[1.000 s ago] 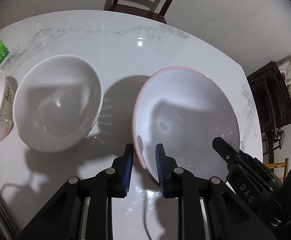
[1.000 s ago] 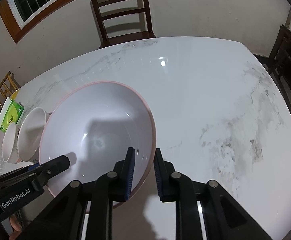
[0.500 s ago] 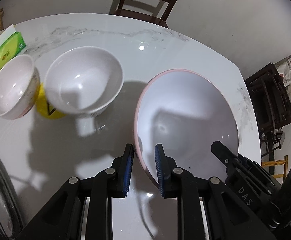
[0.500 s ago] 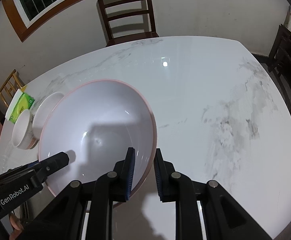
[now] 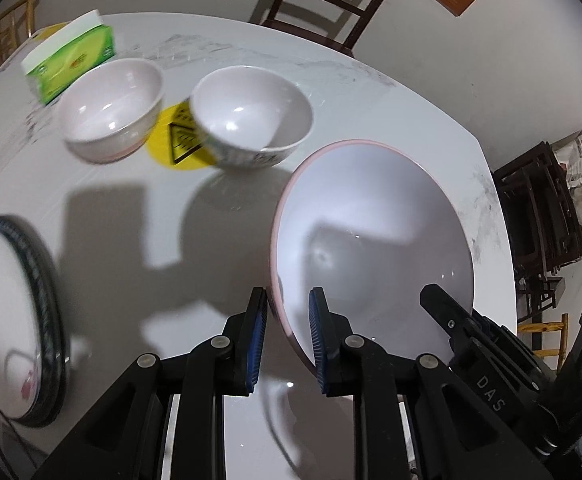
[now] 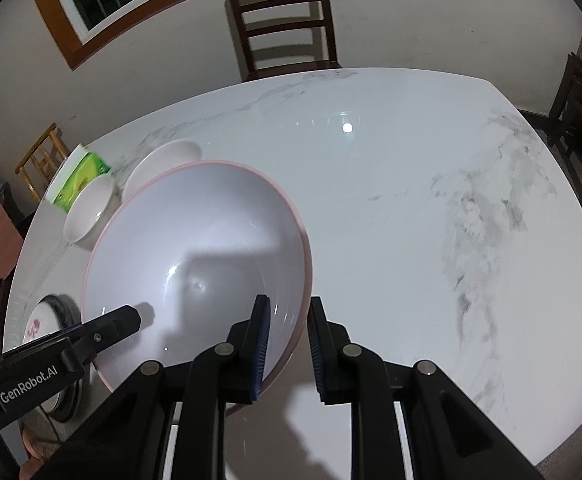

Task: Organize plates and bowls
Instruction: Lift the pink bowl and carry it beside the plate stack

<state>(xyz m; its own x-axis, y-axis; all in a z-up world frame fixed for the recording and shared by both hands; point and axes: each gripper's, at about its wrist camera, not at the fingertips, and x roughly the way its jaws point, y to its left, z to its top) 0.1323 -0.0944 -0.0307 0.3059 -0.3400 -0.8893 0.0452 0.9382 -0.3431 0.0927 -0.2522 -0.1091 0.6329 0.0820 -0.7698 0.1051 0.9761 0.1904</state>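
Task early-to-mid, nothing stacked yet. Far left of the left tool (image 5: 287,340), a patterned plate (image 5: 7,320) lies alone on the tabletop (image 5: 131,208). Ahead-left of it, two small white bowls (image 5: 111,110) and (image 5: 251,116) sit side by side, unnested, beside a green tissue box (image 5: 71,60). Left tool clamps the left rim of the big pink-rimmed bowl (image 5: 371,240), one pad inside and one outside. Right tool (image 6: 289,344) grips the opposite rim the same way. The bowl hangs between both tools, above the tabletop. Left to do: set this bowl down, nest small bowls, place plate.
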